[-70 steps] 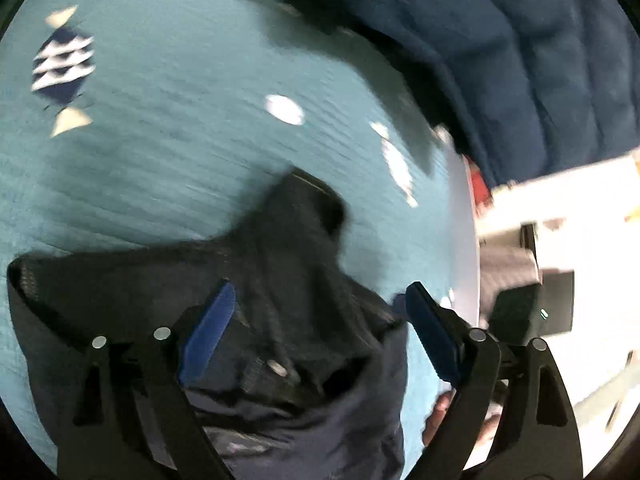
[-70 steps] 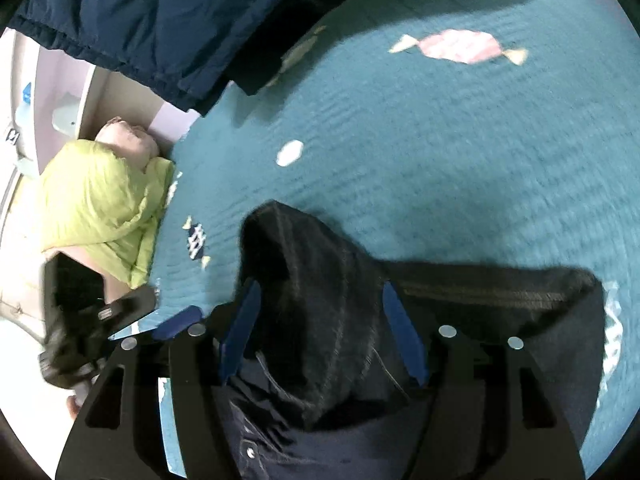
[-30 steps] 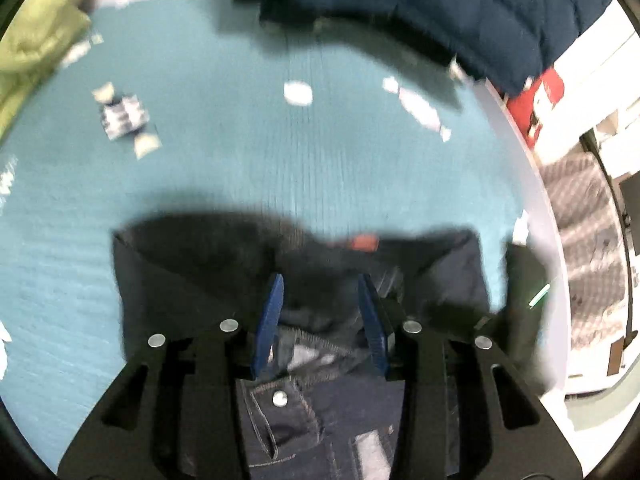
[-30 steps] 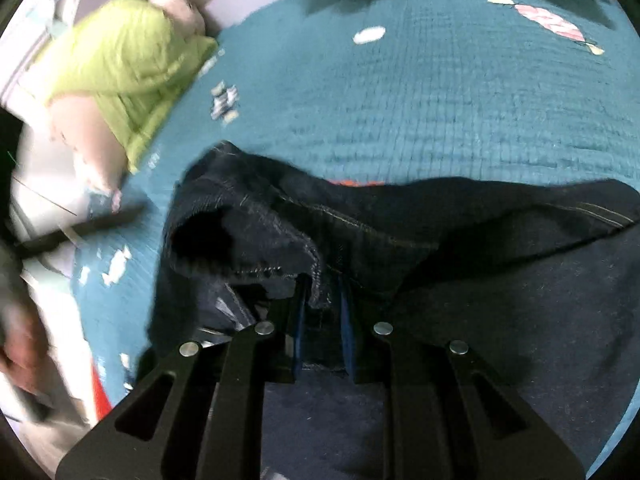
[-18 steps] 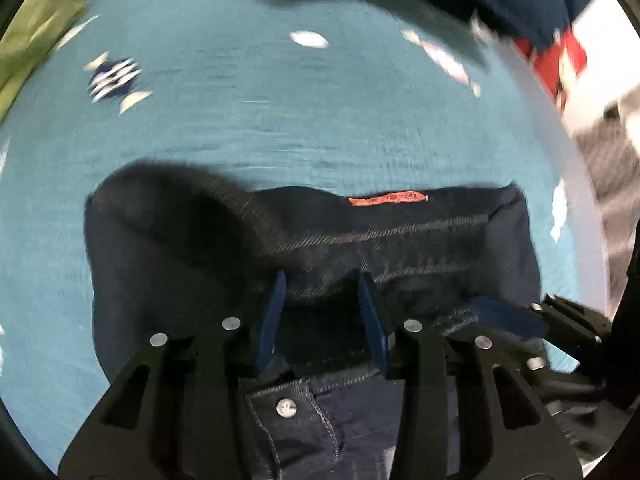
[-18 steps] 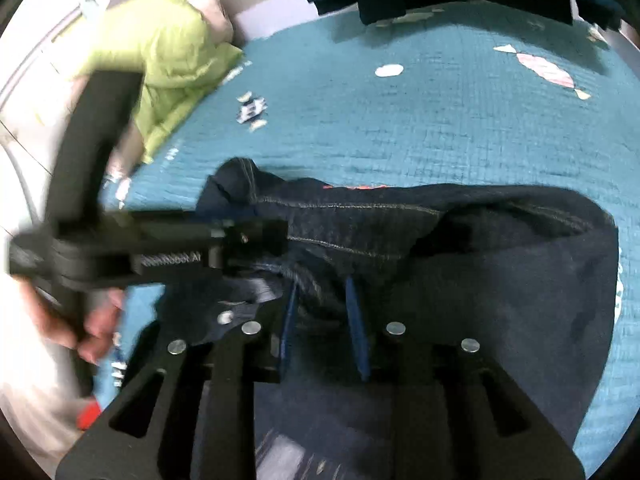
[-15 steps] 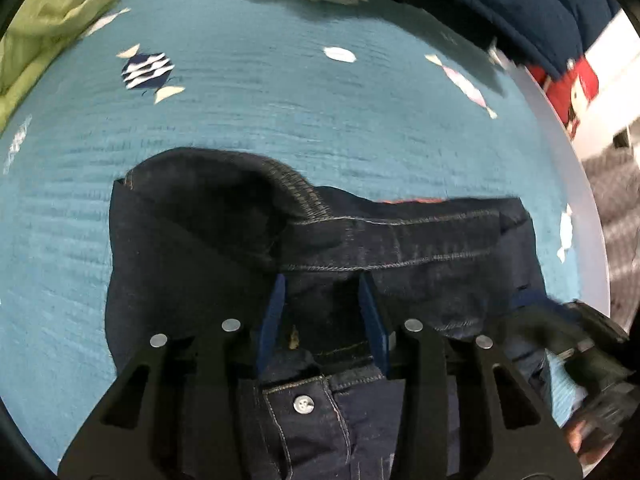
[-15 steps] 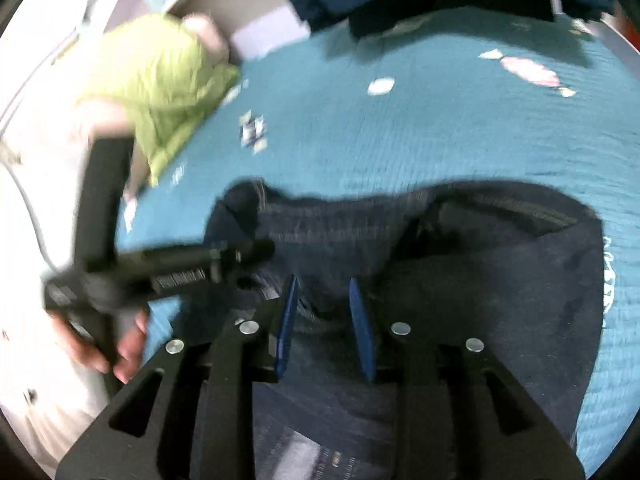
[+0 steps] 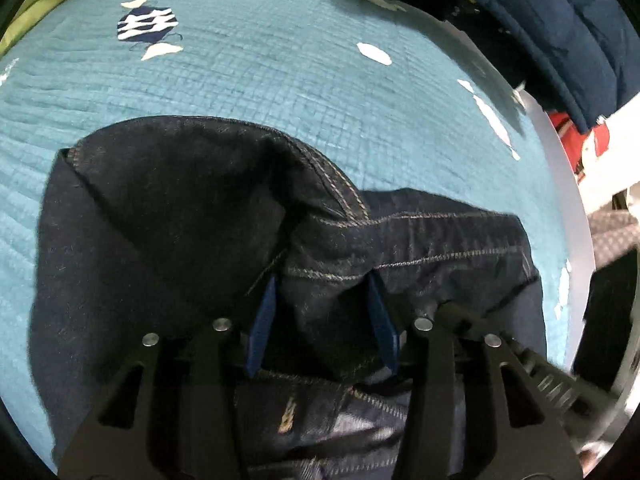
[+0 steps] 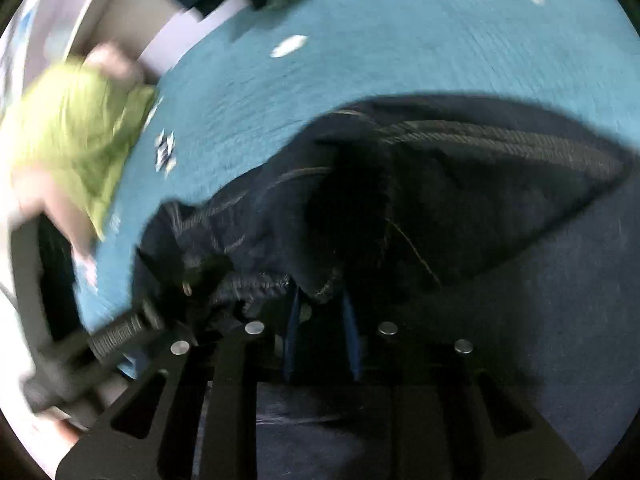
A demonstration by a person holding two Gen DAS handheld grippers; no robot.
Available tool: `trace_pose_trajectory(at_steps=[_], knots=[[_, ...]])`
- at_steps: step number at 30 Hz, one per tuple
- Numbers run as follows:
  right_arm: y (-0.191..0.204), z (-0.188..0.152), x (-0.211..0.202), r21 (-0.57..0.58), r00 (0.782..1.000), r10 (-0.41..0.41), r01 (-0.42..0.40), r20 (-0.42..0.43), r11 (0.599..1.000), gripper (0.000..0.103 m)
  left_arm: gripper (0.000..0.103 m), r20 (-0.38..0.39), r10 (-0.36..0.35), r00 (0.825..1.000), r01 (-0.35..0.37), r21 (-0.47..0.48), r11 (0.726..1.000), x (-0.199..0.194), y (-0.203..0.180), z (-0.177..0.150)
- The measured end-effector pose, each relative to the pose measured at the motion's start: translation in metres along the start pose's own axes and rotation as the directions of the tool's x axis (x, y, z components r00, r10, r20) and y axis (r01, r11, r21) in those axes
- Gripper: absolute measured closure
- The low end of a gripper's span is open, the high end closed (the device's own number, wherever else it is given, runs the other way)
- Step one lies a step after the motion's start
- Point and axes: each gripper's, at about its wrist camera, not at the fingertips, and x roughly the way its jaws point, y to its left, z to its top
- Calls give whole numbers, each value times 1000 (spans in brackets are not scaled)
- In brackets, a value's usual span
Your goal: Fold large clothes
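Note:
Dark blue jeans [image 9: 180, 208] lie bunched on the teal bedspread [image 9: 260, 72], a stitched hem arching over the heap. My left gripper [image 9: 323, 280] points steeply down with a thick fold of denim filling the gap between its blue pads [image 9: 264, 320]; its jaws are opening. In the blurred right wrist view the jeans [image 10: 560, 300] spread to the right. My right gripper [image 10: 321, 300] has a narrow fold of denim between its pads, and its jaws are closing. The left gripper's black body [image 10: 120, 332] shows at lower left there.
A navy quilted jacket [image 9: 560, 20] lies at the bed's far right corner. A lime-green garment [image 10: 72, 132] sits at the left side. The bed's pale edge [image 9: 568, 184] runs down the right, with a red item [image 9: 576, 140] beyond it.
My left gripper has sunk toward the bed with the denim and now sits close over the heap. The right gripper's view has swung and rolled, and its jaws stand slightly wider on the fold.

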Motion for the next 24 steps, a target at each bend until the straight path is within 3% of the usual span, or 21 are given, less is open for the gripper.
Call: trace_pose_trajectory(at_steps=[4,5,7,9,10,12,13,15,17,19,20,22,23,24], knots=[[34,-8,-46,-117,993,95,-87,67,989,82,57,30,44,999,-47,89,995,-8,-6,-9],[40,-4,-52,-141,990,95,-80,104,987,82,56,26,48,999,-49,72,996,-3,-4,-7],[38,9,-45,-143,988,6,16,151,990,84,56,34,43,998,-45,59,997,1,-4,-4],[19,19,-21,-40,995,-48,52,85,998,82,56,38,48,998,-51,102,993,0,-6,-2],[8,20,-1,-13,998,-70,70,9,997,85,55,42,49,998,-54,134,989,0,-6,-1],[2,13,16,-64,995,-97,97,4,993,90,50,11,47,999,-48,156,987,0,-3,2],[1,9,12,-79,996,-83,84,22,993,91,50,-10,42,999,-40,152,988,-2,-3,5],[-9,6,5,9,998,-57,57,16,998,91,50,-22,44,999,-41,148,988,-15,-6,7],[-12,0,6,15,998,-51,51,25,999,89,53,34,21,999,-25,127,992,-36,-9,7],[-10,1,7,-7,997,-59,59,39,998,89,52,70,-53,996,47,82,996,-47,-11,11],[-8,6,6,8,998,-62,61,31,998,89,53,72,-46,996,42,65,997,-44,-11,15],[-5,11,1,27,998,-64,63,11,998,88,54,59,74,996,-77,52,996,-19,-6,20],[-2,11,-8,31,998,-54,54,13,998,85,54,26,83,996,-83,28,996,1,2,19],[7,10,-24,12,999,-24,23,48,1000,85,51,39,66,997,-66,3,998,6,8,17]])
